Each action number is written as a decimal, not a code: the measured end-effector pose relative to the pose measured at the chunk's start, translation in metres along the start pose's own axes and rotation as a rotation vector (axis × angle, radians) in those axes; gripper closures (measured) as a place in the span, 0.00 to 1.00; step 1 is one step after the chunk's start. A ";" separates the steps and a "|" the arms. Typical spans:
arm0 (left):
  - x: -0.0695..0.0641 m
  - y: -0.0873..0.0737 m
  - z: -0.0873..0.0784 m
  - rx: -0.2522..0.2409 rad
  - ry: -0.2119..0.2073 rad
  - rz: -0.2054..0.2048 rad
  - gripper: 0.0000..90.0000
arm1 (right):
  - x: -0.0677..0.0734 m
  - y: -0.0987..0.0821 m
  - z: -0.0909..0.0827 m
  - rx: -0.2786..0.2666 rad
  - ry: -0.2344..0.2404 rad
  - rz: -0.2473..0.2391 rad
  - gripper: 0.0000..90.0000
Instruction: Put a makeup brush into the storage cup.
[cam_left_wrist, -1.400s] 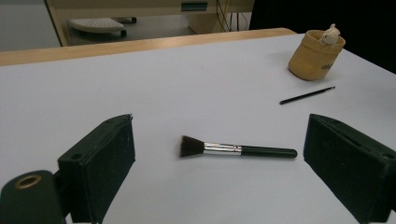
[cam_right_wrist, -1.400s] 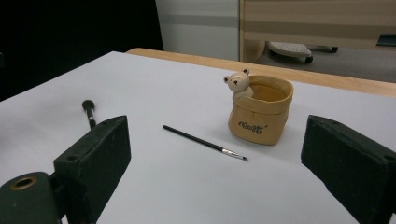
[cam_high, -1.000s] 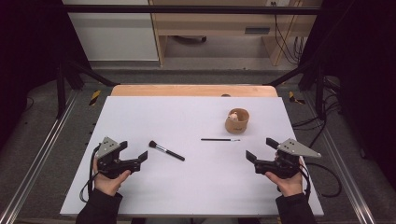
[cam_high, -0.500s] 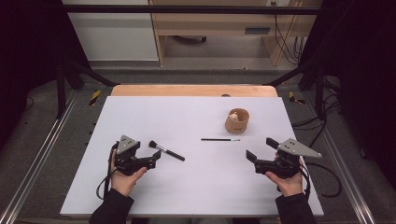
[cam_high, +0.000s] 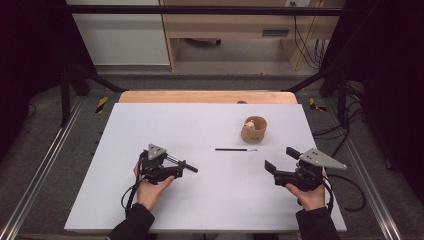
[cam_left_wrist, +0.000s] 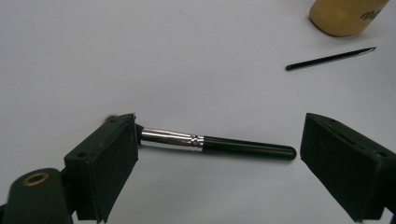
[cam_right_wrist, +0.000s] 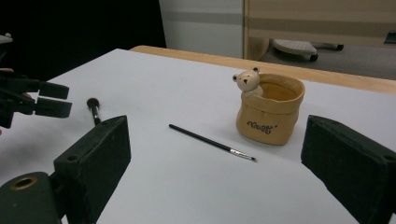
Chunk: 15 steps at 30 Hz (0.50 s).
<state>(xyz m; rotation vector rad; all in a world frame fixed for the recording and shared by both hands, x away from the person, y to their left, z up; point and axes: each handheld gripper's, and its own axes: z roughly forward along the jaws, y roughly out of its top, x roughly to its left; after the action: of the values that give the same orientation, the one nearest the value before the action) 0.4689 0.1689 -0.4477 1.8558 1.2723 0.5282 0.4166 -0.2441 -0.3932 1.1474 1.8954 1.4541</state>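
Straddling a short black-handled makeup brush with a silver ferrule (cam_left_wrist: 217, 143), the left claw (cam_high: 176, 169) stands with its jaws wide apart and nothing clamped between them. In the left gripper view the brush lies flat on the white bench (cam_high: 165, 125) between the two black pads: the bristle end sits right at the left-hand pad, partly hidden by it, while the rounded handle tip stops just short of the other pad. That placement looks like a set-up for a grasp, though the jaws flank the brush's two ends rather than its sides, so a turn of the hand may be needed before closing.

Farther up the bench, a thin black fine-tipped liner brush (cam_high: 235, 149) lies flat by itself, well apart from the left claw and near a small tan pouch-shaped ceramic holder with a bear figure on its rim (cam_high: 254, 130). The holder stands upright with its mouth open, a likely place for both brushes to end up.

On the right side of the bench, the right claw (cam_high: 281, 161) is also spread open and empty, held low and pointed toward the liner brush (cam_right_wrist: 212, 142) and the holder (cam_right_wrist: 270, 112). It touches neither, seemingly kept clear while the left hand works, yet near enough to reach the thin brush next.
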 end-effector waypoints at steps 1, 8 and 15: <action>-0.001 0.000 0.003 0.007 0.002 -0.001 0.12 | 0.000 0.000 0.000 -0.001 0.001 -0.001 0.10; -0.006 -0.001 0.014 0.034 0.021 -0.021 0.15 | 0.001 -0.001 0.001 0.005 0.002 0.002 0.10; -0.006 0.000 0.025 0.078 0.042 -0.047 0.17 | 0.000 -0.001 0.001 0.004 0.002 0.002 0.10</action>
<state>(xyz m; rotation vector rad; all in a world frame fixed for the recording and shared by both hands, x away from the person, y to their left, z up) 0.4844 0.1537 -0.4618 1.8828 1.3783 0.5016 0.4168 -0.2434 -0.3939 1.1507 1.9003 1.4541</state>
